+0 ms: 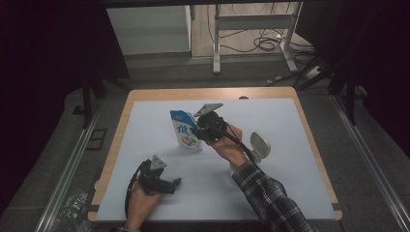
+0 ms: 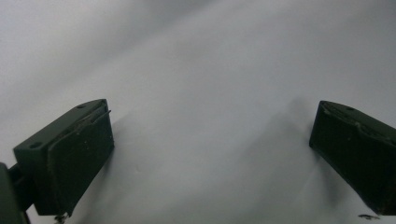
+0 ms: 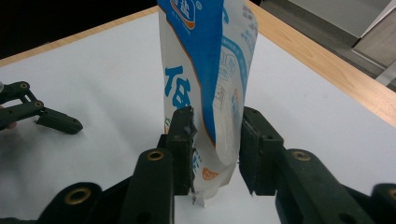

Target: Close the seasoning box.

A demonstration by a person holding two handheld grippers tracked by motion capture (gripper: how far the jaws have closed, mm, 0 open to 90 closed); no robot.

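A blue-and-white stand-up pouch [image 1: 185,129] with large printed characters stands upright on the white mat near the table's middle. My right gripper [image 1: 197,132] reaches it from the right. In the right gripper view the pouch [image 3: 205,70] rises between the two black jaws of the right gripper [image 3: 215,140]. The pads sit close beside its lower part without squeezing it, so the gripper is open. My left gripper [image 1: 176,182] rests low near the front edge, pointing right, with its jaws wide apart over bare mat [image 2: 212,154] and nothing between them. It also shows far off [image 3: 44,116] in the right gripper view.
A white rounded object [image 1: 259,144] lies just right of the right forearm. The white mat [image 1: 290,164] covers most of the wooden table [image 1: 208,93]. Metal frame legs and cables stand on the floor beyond the far edge.
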